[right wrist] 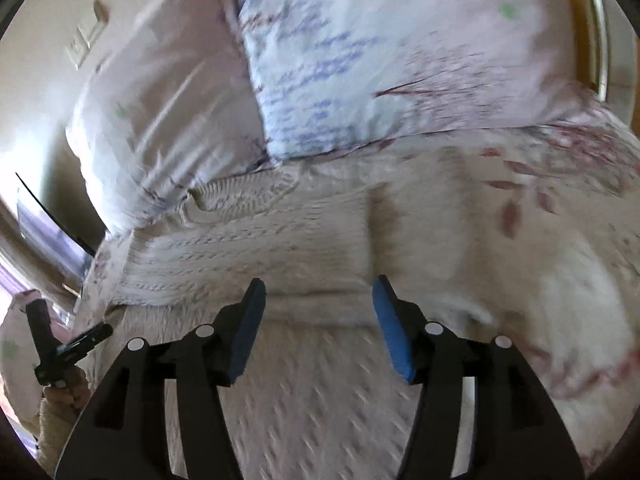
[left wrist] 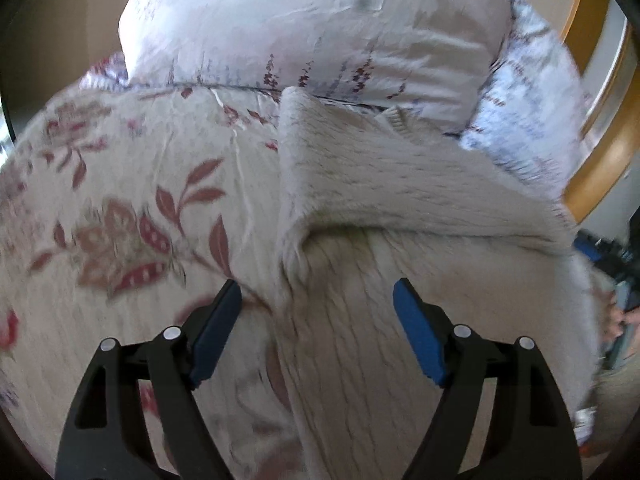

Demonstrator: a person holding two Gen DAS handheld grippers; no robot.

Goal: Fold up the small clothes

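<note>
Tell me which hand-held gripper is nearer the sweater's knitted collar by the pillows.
Right, probably. The right hand-held gripper hangs open above the sweater, facing the collar. The left hand-held gripper is open over the sweater's side edge; the collar shows far off, mostly behind a fold.

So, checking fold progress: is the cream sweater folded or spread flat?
Partly folded: the cream sweater has one side flap turned over its cable-knit front; how much remains is cut off.

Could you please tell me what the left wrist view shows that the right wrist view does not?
Left wrist only: the sweater's folded-over flap and the wooden bed frame.

Right wrist only: the sweater's ribbed collar and the wall switch plate.

Both: the cream cable-knit sweater on the floral bedspread, the pillows, and open blue-padded fingers.
</note>
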